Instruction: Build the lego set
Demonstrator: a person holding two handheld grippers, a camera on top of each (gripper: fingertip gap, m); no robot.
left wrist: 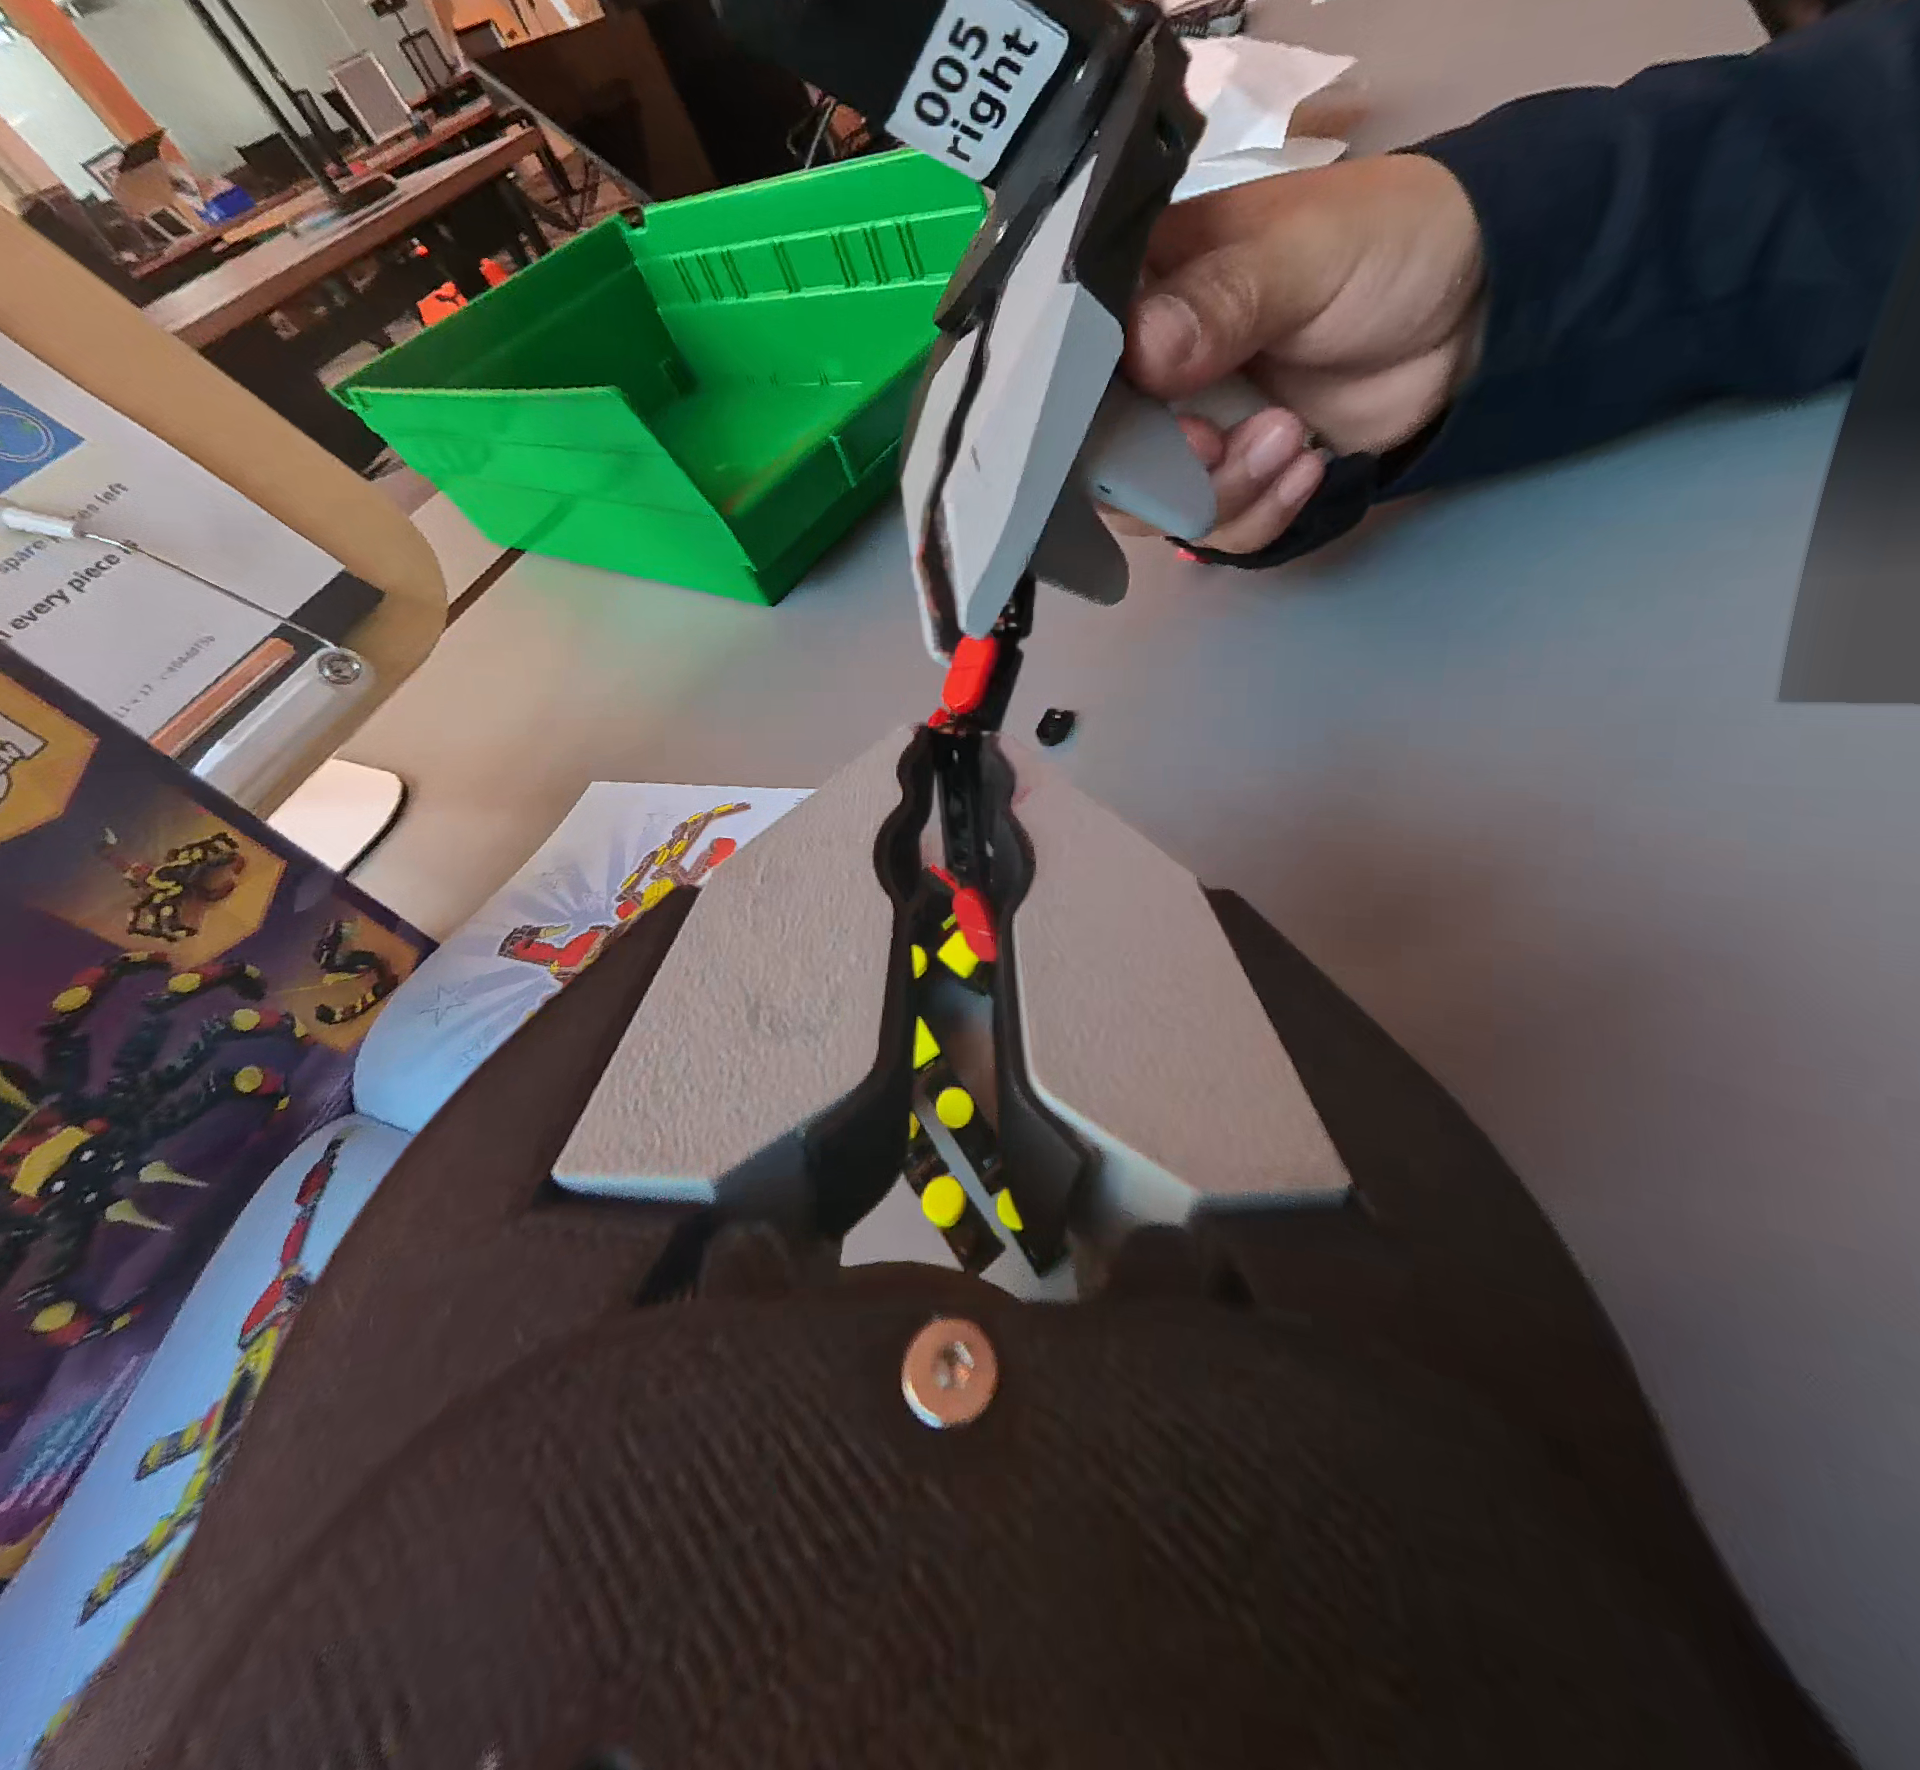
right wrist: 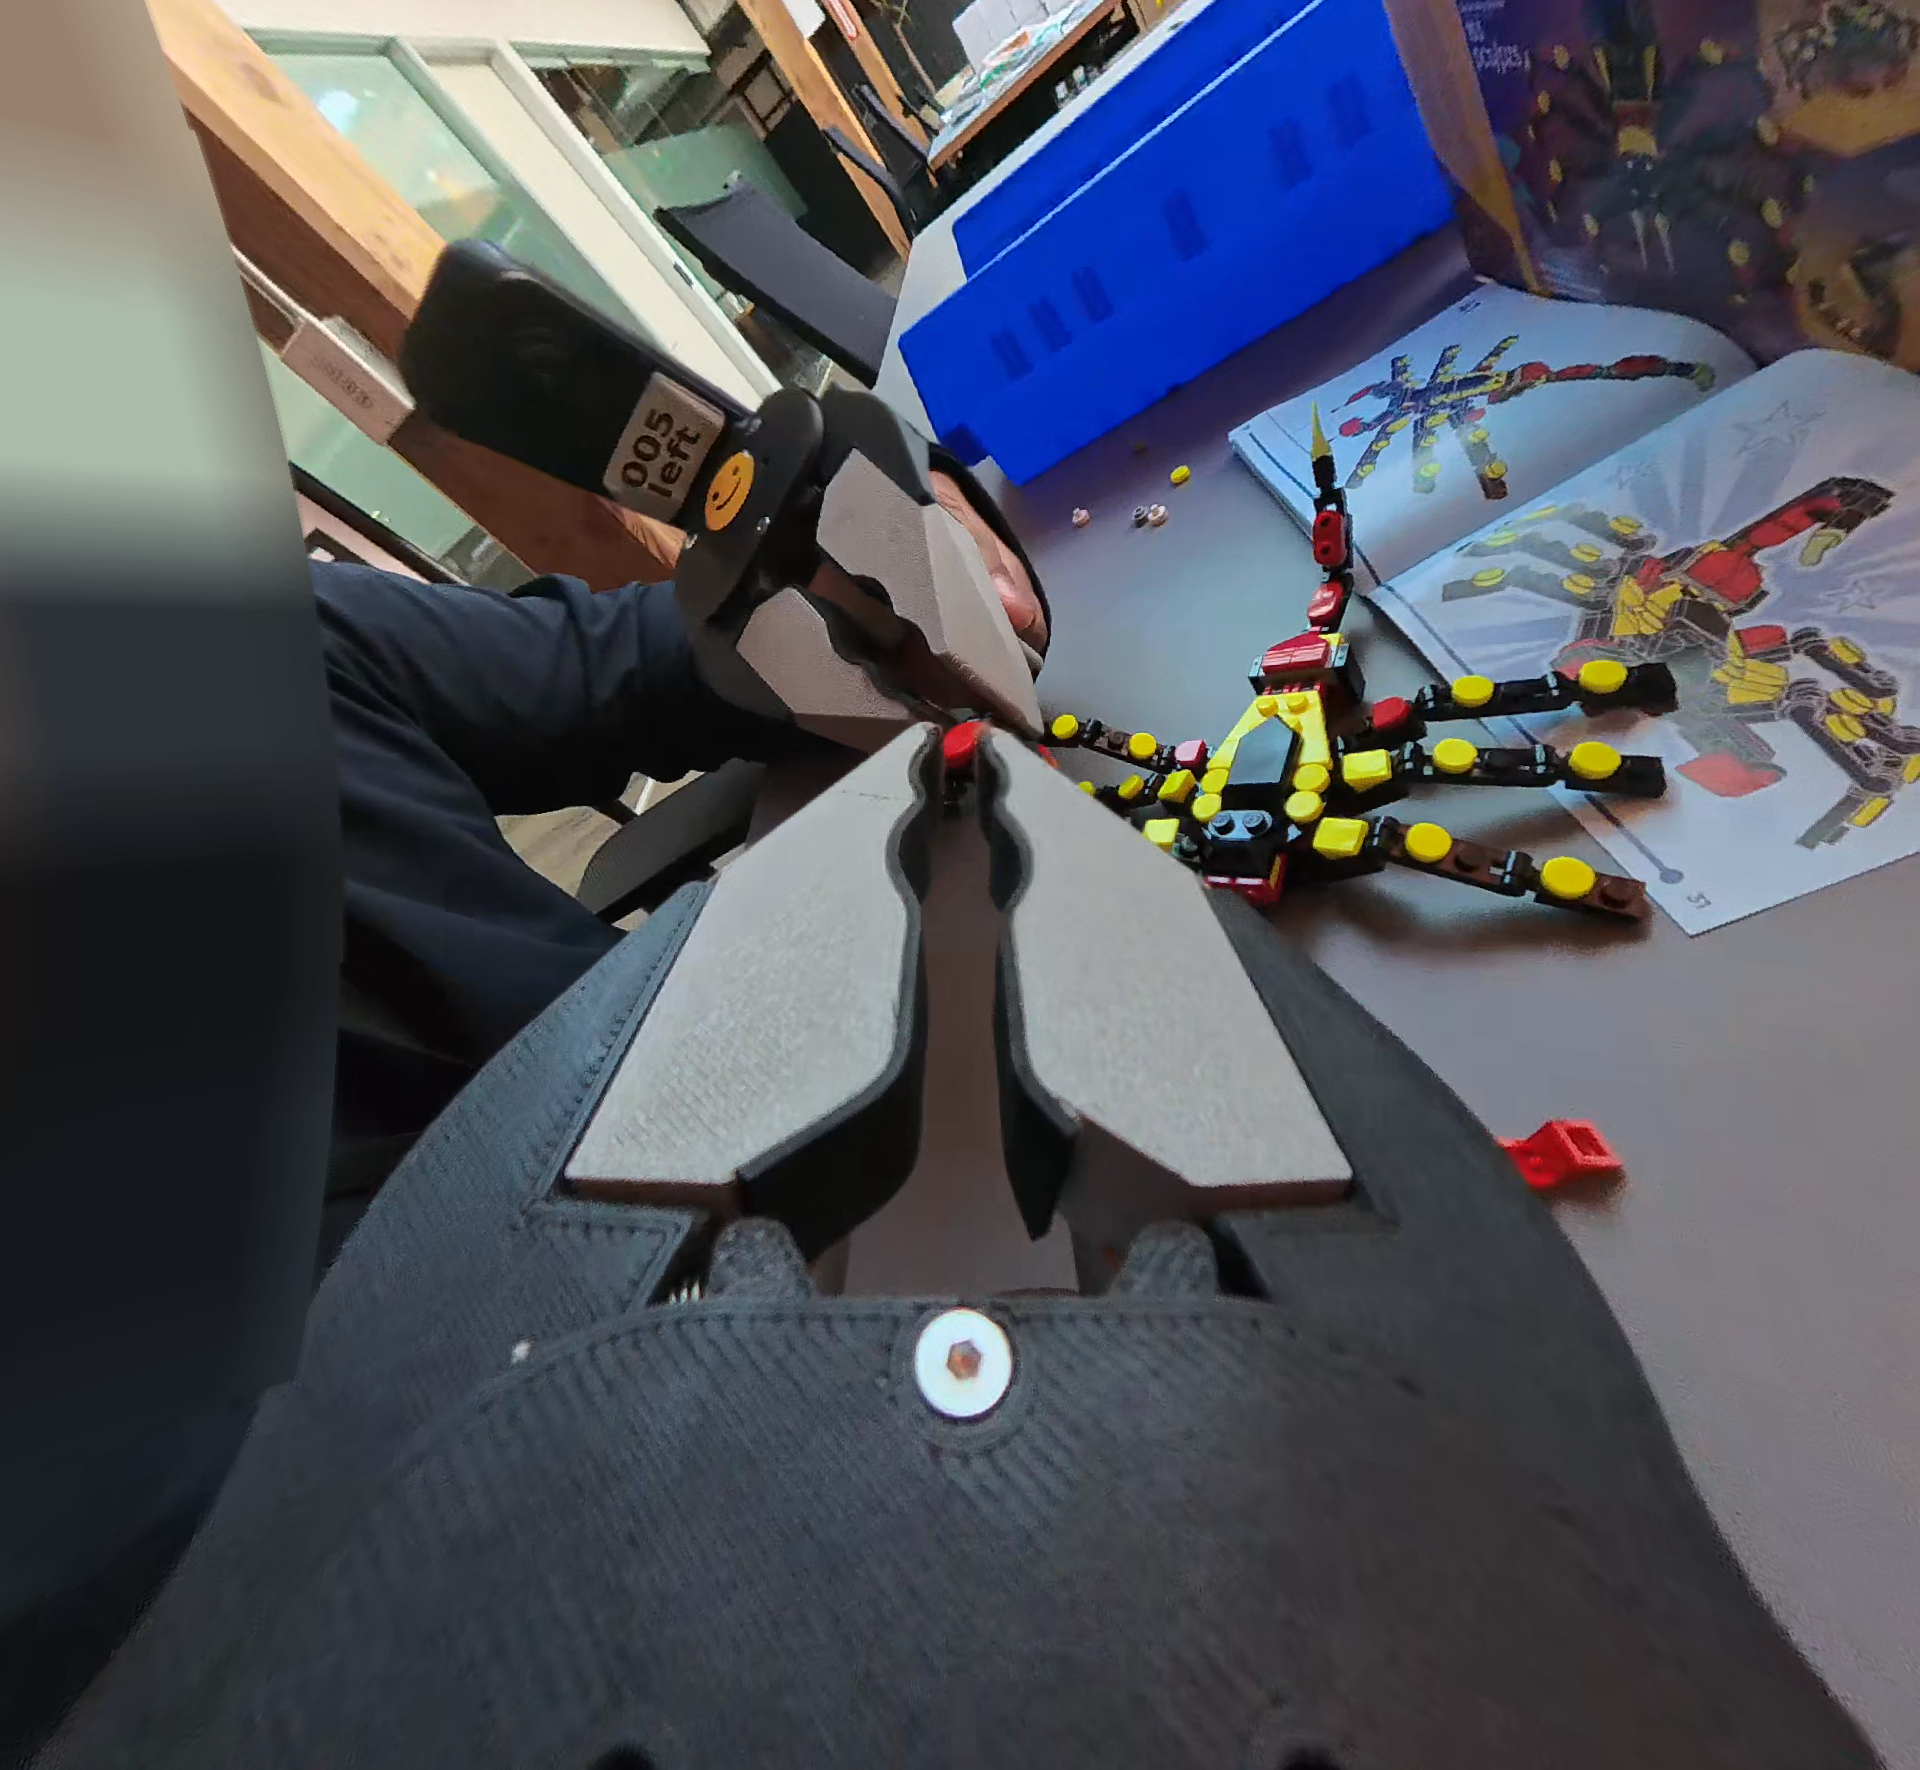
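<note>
Studded black-yellow lego leg [left wrist: 951,1112] pinched in left gripper [left wrist: 951,754], ribbed green bin [left wrist: 665,390]

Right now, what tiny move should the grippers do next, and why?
Probably press the red piece down onto the end of the black leg. The right gripper is shut on the red piece, directly above the leg's tip, and the left gripper is shut on the leg with yellow studs. The two parts appear to touch; whether they have clicked together I cannot tell.
</note>
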